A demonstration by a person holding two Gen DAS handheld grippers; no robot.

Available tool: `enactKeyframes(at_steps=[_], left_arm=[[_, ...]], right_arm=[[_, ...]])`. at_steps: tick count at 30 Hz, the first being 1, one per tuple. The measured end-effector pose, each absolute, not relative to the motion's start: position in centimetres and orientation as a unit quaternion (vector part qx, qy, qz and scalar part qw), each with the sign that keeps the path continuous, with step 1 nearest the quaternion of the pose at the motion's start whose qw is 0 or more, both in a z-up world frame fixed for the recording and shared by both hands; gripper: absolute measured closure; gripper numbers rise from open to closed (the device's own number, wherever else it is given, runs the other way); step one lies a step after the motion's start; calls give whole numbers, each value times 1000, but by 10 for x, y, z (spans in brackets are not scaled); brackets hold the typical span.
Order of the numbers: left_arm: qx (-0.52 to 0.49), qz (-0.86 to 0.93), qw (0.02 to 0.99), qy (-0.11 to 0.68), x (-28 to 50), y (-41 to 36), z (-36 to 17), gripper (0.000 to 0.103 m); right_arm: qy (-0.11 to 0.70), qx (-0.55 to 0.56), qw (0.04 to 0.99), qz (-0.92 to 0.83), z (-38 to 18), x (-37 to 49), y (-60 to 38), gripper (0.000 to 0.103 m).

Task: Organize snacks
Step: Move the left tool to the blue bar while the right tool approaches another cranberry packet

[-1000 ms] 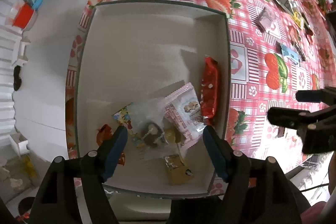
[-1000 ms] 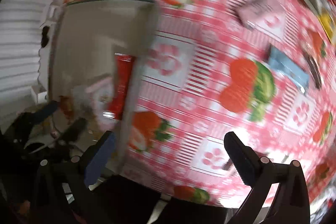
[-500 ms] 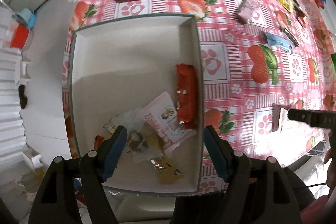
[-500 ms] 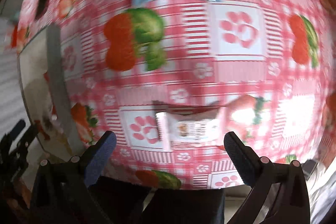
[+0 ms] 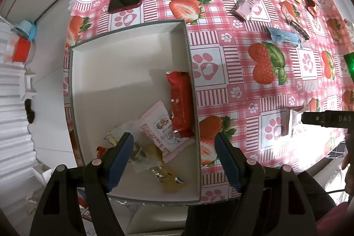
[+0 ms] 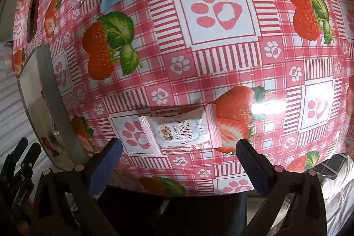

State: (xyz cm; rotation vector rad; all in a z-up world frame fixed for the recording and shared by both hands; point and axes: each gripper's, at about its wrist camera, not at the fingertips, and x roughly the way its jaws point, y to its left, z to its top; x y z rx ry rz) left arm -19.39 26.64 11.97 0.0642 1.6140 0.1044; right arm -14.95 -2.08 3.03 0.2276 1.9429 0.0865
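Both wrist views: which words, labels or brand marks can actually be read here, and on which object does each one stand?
"CRISPY CRANBERRY": on the small white-and-pink snack packet lying on the strawberry tablecloth; the finer print beside it is too small to read.
"DAS", cut off by the frame edge: on the black arm of the right tongs.
Similar white-and-pink packet in the white cardboard box: print too small.
Other wrappers: nothing readable.

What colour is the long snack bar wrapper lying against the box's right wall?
Red; the snack bar wrapper shows best in the left wrist view.
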Motion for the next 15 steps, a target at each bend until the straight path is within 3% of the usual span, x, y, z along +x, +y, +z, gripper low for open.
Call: enactKeyframes(at_steps=[15], left_arm=[[42, 23, 674, 737, -189, 239, 104, 24]], right_arm=[[813, 77, 577, 12, 35, -143, -85, 0]])
